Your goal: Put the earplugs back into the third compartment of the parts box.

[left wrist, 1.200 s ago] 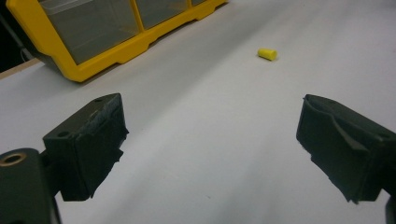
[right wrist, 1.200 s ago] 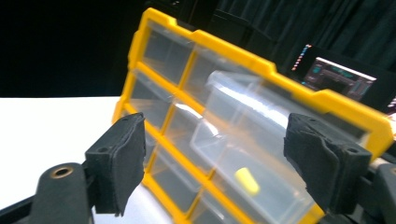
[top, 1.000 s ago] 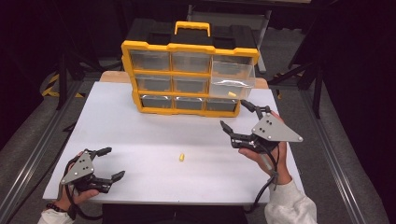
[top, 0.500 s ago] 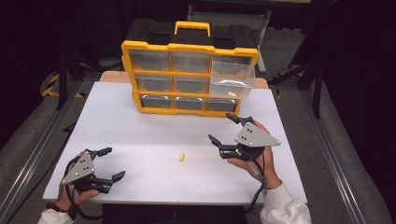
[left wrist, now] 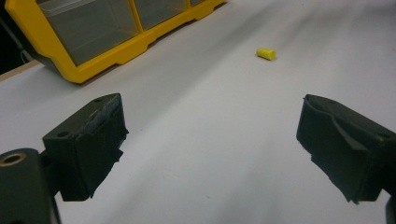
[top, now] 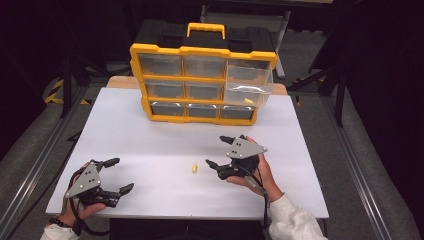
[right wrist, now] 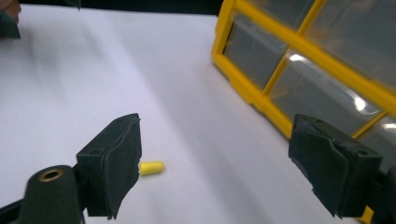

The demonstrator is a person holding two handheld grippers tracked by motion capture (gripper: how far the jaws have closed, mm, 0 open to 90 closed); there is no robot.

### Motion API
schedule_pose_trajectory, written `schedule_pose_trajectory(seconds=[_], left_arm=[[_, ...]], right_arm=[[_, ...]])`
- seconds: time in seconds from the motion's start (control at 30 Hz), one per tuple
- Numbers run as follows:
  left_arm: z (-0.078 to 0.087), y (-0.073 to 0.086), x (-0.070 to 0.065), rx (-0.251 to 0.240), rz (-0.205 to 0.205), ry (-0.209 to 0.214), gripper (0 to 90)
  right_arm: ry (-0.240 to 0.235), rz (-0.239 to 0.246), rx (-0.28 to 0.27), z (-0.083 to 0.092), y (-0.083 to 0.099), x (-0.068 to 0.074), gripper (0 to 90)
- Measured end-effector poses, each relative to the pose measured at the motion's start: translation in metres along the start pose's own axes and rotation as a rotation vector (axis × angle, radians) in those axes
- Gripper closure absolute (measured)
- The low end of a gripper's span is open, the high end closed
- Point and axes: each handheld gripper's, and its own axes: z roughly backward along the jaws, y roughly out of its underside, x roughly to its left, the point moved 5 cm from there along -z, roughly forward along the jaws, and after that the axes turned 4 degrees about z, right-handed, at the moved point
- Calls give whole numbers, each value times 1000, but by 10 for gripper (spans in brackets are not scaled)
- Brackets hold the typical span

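Right gripper, jaws spread wide and holding nothing, hovers low over the white table with a small yellow earplug just beside its lower jaw. In the right gripper view the plug lies on its side on the bare surface, partly tucked behind the near edge of one black jaw pad, not between the two jaws and not touching either as far as can be told. It is a short, stubby piece, pale lemon in colour, rounded at one end and slightly flared at the other (the taper is plainest in the left gripper view, where it rests well ahead of that tool).

Left gripper sits at the near left corner of the table, held in a hand, its jaws likewise wide apart and empty, well away from the plug.

At the far edge stands a yellow organiser with a carry handle and three rows of clear drawers. Its right-hand drawer in the top rows is pulled out towards the table, and a second yellow piece lies inside it. The other drawers are pushed in. The person's right sleeve is white; dark floor and metal rails flank the table.
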Motion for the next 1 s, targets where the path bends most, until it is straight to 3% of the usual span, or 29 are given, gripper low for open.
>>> schedule_pose_trajectory(seconds=[0.23,0.3,0.53,0.8,1.0], left_arm=[[1,0,0,0,-2,0,94],[0,0,0,-1,1,-1,94],[1,0,0,-4,0,-1,94],[1,0,1,-5,3,2,94],[1,0,0,-8,4,2,95]], right_arm=[[-93,-25,59,-24,15,8,184],[-139,-34,87,-35,21,13,187],[-204,-54,150,-56,33,19,229],[-277,-62,197,-79,40,27,375],[-292,-58,235,-91,42,31,478]])
